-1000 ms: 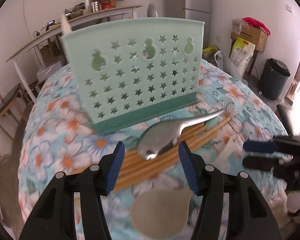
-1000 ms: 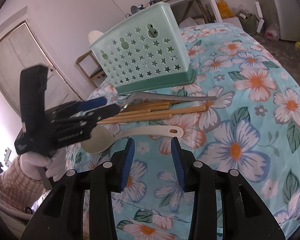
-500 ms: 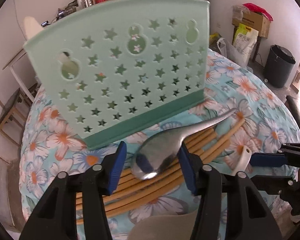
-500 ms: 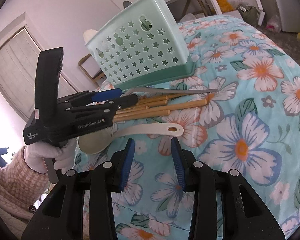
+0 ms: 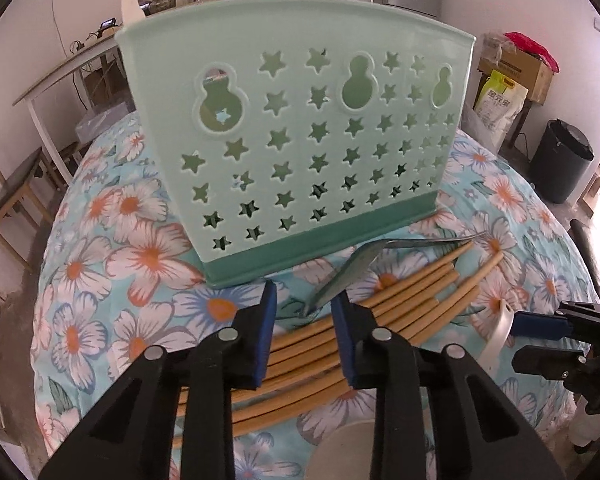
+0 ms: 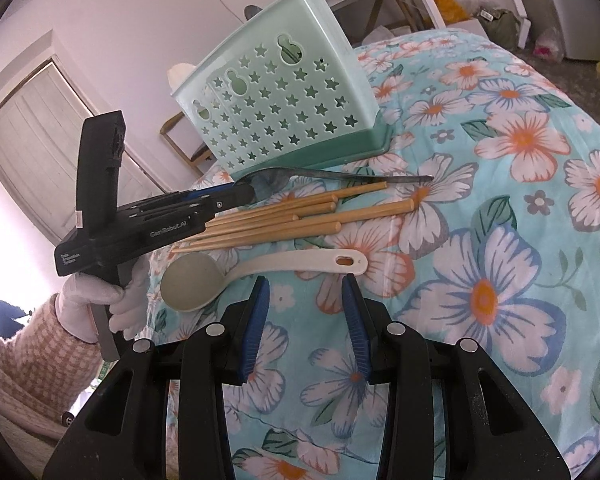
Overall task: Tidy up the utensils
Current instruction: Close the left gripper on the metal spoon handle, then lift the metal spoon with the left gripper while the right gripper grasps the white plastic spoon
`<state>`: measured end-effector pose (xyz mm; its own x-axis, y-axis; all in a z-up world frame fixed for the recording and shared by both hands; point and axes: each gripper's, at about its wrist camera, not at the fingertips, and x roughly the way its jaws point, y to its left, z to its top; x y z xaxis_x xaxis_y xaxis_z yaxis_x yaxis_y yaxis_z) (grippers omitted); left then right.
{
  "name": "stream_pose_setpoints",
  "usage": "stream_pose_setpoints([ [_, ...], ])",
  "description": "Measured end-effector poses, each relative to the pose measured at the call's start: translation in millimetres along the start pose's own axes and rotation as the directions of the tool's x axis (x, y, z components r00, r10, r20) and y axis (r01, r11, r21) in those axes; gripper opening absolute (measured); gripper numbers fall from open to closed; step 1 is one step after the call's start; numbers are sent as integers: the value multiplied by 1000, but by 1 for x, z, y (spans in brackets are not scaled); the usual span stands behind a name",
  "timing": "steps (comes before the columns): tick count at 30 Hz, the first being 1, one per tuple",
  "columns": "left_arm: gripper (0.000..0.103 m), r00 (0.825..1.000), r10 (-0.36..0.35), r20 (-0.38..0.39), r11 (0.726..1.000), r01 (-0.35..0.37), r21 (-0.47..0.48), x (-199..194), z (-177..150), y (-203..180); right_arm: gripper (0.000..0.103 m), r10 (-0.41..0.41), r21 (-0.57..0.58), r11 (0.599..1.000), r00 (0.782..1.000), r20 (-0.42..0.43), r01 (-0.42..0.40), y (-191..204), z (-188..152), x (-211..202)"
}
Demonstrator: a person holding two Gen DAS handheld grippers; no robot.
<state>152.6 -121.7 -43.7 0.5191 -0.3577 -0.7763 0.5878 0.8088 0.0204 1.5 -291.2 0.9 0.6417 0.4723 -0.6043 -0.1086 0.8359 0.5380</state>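
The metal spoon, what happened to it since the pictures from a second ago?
The left gripper came in over the chopsticks and its jaws are closing around the bowl of the metal spoon, which has tipped up onto its edge. The white spoon, the green holder and the right gripper, open and empty, stayed as they were.

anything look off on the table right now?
Yes: the metal spoon stands tipped on edge between the closing left gripper, its handle lying across the chopsticks. The holder stands upright.
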Motion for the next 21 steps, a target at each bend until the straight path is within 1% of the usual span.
stream_pose_setpoints([
  [3,20,1000,-7,-11,1000,7,9,6,-2,-4,37,-1,0,1000,1000,0,1,0,0,0],
  [4,18,1000,-8,-14,1000,8,9,8,-3,-3,37,-1,-1,1000,1000,0,1,0,0,0],
  [5,14,1000,-13,-11,1000,13,8,9,-3,-3,37,-1,0,1000,1000,0,1,1,0,0],
  [7,11,1000,-21,0,1000,21,4,8,-3,-5,37,-1,1,1000,1000,0,1,0,0,1],
  [11,7,997,-47,66,999,47,11,-4,-2,-5,37,-4,-1,1000,1000,0,4,0,0,0],
  [15,4,990,-60,124,998,58,23,-20,1,-10,37,-9,1,1000,1000,4,9,1,-2,2],
  [21,2,976,-89,198,995,96,-24,-42,5,-11,37,-24,1,1000,1000,11,24,5,-3,0],
])
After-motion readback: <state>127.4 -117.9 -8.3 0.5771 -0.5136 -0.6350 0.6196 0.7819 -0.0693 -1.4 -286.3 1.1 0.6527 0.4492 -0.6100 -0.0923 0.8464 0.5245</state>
